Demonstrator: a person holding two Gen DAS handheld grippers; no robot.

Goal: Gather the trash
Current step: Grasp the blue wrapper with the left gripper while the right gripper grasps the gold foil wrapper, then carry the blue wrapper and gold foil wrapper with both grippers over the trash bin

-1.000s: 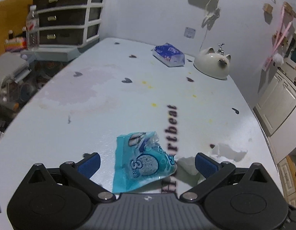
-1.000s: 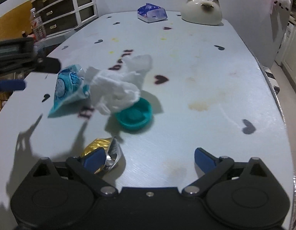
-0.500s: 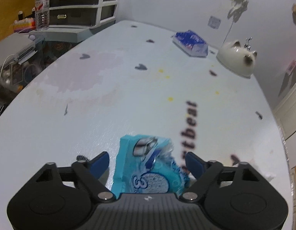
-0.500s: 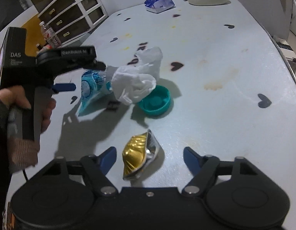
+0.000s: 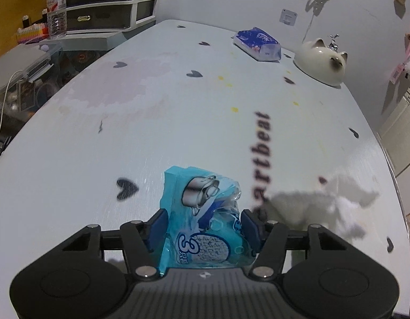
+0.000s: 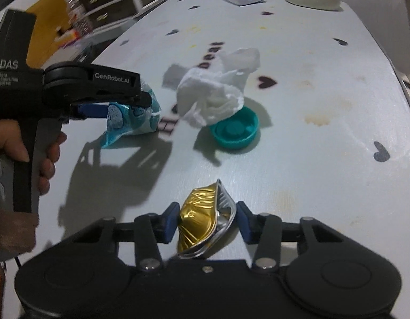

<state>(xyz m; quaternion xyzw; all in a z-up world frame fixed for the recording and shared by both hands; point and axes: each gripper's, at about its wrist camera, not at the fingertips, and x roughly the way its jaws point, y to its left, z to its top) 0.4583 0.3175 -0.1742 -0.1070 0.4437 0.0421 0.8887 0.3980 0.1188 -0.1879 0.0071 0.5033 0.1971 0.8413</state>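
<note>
My left gripper [image 5: 203, 226] is shut on a light blue snack wrapper [image 5: 202, 218], its pads pressing both sides; it also shows in the right wrist view [image 6: 130, 117], low over the table. My right gripper [image 6: 206, 222] is closed around a crushed gold foil capsule [image 6: 202, 220], the left pad touching it, the right pad close beside its silver rim. A crumpled white tissue [image 6: 218, 90] lies on the table against a teal bottle cap [image 6: 235, 130]. The tissue shows blurred in the left wrist view [image 5: 319, 204].
The pale table [image 5: 178, 106] has heart prints and stains. At its far end lie a blue tissue pack [image 5: 258, 43] and a white cat-shaped dish [image 5: 322, 62]. Drawers [image 5: 104, 8] and a water bottle [image 5: 56, 8] stand beyond the left edge.
Both grippers have closed: the left onto the blue wrapper, the right around the gold capsule, which now sits between its fingers. The right gripper moved forward and left.
</note>
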